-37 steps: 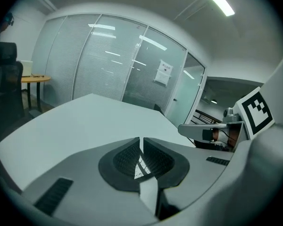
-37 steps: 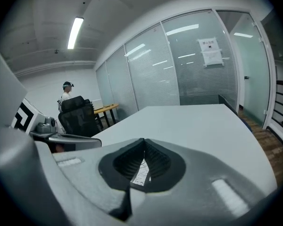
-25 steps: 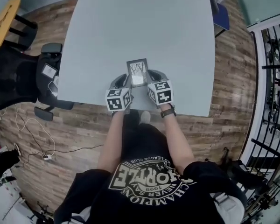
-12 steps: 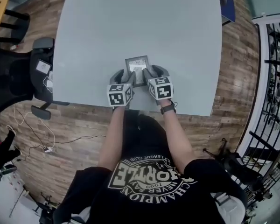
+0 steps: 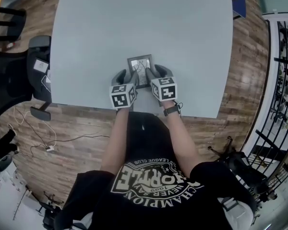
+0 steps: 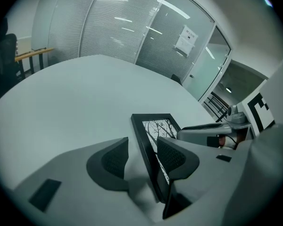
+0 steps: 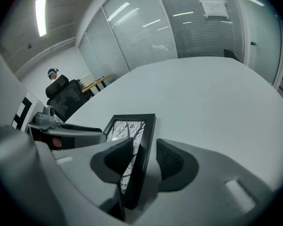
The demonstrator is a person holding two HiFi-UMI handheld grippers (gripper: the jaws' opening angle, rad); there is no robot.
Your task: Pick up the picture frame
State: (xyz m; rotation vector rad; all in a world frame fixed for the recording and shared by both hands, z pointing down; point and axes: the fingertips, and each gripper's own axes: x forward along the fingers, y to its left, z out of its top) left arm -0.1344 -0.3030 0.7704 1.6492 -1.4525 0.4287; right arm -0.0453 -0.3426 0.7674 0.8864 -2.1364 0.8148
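Note:
A small black picture frame (image 5: pixel 140 66) with a bare-tree print lies on the grey table (image 5: pixel 144 23), close to its near edge. My left gripper (image 5: pixel 127 76) straddles the picture frame's (image 6: pixel 153 125) left edge. Its jaws are opening, and the left pad (image 6: pixel 114 160) stands apart from the wood. My right gripper (image 5: pixel 156 74) straddles the picture frame's (image 7: pixel 128 125) right edge. Its jaws are closing a little, with gaps showing at both pads. In their own views the left gripper (image 6: pixel 142 143) and the right gripper (image 7: pixel 145 146) each have the frame's rim between the jaws.
The table's near edge (image 5: pixel 134 110) runs just behind the grippers. A black office chair (image 5: pixel 14 80) stands at the left, and cables (image 5: pixel 38 138) lie on the wood floor. A blue chair (image 5: pixel 239 4) is at the far right corner, with a black metal railing (image 5: pixel 283 80) beyond.
Both grippers have come down toward the table with the frame between them. The frame now rests lower and farther from my head, near the table's edge.

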